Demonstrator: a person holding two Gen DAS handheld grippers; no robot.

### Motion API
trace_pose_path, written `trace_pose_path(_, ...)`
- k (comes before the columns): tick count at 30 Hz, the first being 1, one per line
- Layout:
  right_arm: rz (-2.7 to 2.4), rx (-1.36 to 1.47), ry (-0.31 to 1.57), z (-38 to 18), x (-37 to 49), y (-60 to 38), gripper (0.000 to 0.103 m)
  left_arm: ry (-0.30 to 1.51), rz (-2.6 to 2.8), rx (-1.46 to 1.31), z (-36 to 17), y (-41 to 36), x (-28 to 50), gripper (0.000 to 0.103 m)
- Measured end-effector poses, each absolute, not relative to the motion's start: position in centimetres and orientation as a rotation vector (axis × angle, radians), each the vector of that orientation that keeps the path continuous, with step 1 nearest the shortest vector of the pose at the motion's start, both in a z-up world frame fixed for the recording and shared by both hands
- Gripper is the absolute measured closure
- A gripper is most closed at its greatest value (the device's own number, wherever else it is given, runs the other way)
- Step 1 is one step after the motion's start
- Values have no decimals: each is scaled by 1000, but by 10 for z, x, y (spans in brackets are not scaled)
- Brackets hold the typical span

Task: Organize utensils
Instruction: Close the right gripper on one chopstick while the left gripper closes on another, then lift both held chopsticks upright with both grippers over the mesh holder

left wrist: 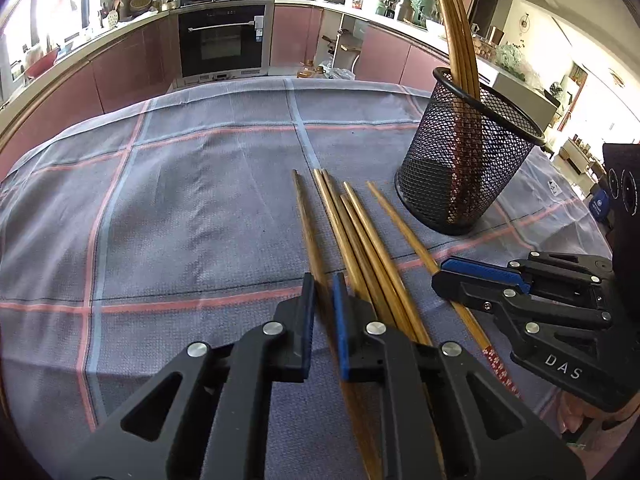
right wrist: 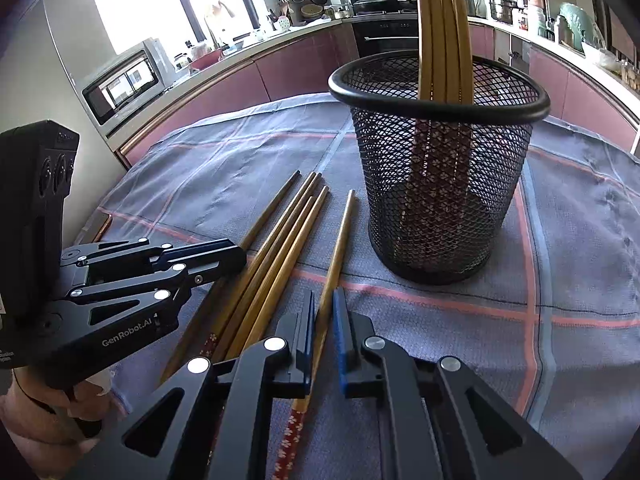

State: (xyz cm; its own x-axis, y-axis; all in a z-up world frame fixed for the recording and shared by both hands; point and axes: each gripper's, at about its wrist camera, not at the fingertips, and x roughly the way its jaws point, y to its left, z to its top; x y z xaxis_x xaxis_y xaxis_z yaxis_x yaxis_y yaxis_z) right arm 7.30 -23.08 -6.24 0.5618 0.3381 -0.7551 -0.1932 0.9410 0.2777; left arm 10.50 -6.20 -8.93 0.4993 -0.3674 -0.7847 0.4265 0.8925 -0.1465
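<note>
Checked cloth [left wrist: 168, 200] over the desk, giving grip beneath. Black mesh holder [left wrist: 468, 160] standing far right, chopsticks upright inside. Six loose wooden chopsticks [left wrist: 360, 232] fanned flat beside it: light, stiff, smooth, apt to roll or pivot. Left tongs [left wrist: 322, 300] clamped on the leftmost stick, right tongs [right wrist: 322, 312] on the rightmost. Best pinched mid-shaft, near balance.

A big kitchen with pink cupboards [left wrist: 120, 68] runs round the room. A black oven [left wrist: 222, 40] sits in the back wall, and sun pours through a window [right wrist: 132, 0]. A checked cloth [left wrist: 180, 200] covers the table.
</note>
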Motion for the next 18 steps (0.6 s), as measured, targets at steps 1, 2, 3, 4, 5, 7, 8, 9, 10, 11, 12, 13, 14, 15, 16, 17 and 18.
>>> trace_pose_path(1,314,177,921,-62,72,-233,97,932,-479,64,-89,-60,104,93)
trace_pose_path(2,314,181,917,-61,72,-234,97,932,-479,57,-88,-59,103,94)
trace_pose_path(3,316,185,910,-59,70,-236,97,929,-479,51,-87,-58,101,94)
trace_pose_path(4,320,188,903,-57,69,-237,97,925,-481,47,-86,-57,99,94)
trace_pose_path(5,325,190,894,-54,68,-238,97,919,-486,42,-84,-56,96,94)
trace_pose_path(7,346,188,876,-48,64,-239,97,907,-505,38,-80,-54,90,95)
trace_pose_path(8,357,185,870,-46,63,-239,97,903,-513,38,-78,-52,87,95)
trace_pose_path(9,369,180,865,-44,61,-238,97,900,-527,41,-76,-53,84,95)
trace_pose_path(10,380,174,861,-42,60,-237,97,897,-540,49,-75,-54,81,95)
trace_pose_path(11,393,166,859,-41,59,-235,97,899,-547,56,-75,-52,78,95)
trace_pose_path(12,402,159,862,-41,60,-231,97,902,-556,64,-76,-53,76,95)
trace_pose_path(13,412,152,870,-42,60,-229,97,904,-561,72,-76,-55,74,95)
trace_pose_path(14,418,147,879,-44,61,-227,97,906,-563,79,-77,-56,73,95)
trace_pose_path(15,422,142,887,-45,61,-224,97,910,-565,83,-79,-57,72,95)
trace_pose_path(16,426,136,898,-47,62,-222,97,915,-566,84,-80,-57,72,95)
trace_pose_path(17,427,132,907,-50,62,-221,97,919,-567,86,-81,-57,72,95)
trace_pose_path(18,427,127,917,-52,63,-220,97,924,-567,88,-83,-58,73,95)
